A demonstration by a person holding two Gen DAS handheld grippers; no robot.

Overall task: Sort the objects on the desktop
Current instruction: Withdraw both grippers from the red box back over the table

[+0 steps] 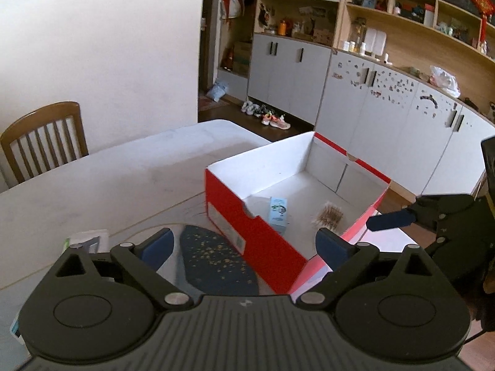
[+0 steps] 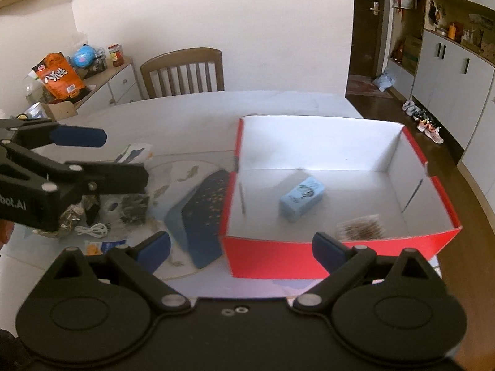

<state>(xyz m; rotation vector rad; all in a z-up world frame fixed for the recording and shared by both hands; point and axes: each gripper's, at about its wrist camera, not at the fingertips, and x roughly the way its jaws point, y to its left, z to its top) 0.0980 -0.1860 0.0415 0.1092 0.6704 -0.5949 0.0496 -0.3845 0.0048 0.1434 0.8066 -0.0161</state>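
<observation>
An open red shoebox (image 1: 247, 225) (image 2: 309, 253) with white inside stands on the table. In it lie a light blue carton (image 1: 278, 215) (image 2: 301, 198) and a bundle of thin brown sticks (image 1: 329, 218) (image 2: 360, 227). A dark blue case with gold specks (image 1: 216, 259) (image 2: 204, 213) lies just left of the box. My left gripper (image 1: 244, 247) is open and empty, above the case and the box's near corner. My right gripper (image 2: 241, 250) is open and empty, at the box's near wall. Each gripper shows in the other's view, the right one (image 1: 389, 219) and the left one (image 2: 77, 136).
Left of the case lie a white cable (image 2: 92, 230), dark crumpled wrappers (image 2: 133, 205), and paper packets (image 2: 133, 151) (image 1: 86, 241). A wooden chair (image 2: 184, 72) (image 1: 43, 139) stands at the table's far side. A side cabinet with a snack bag (image 2: 58, 77) is at the left.
</observation>
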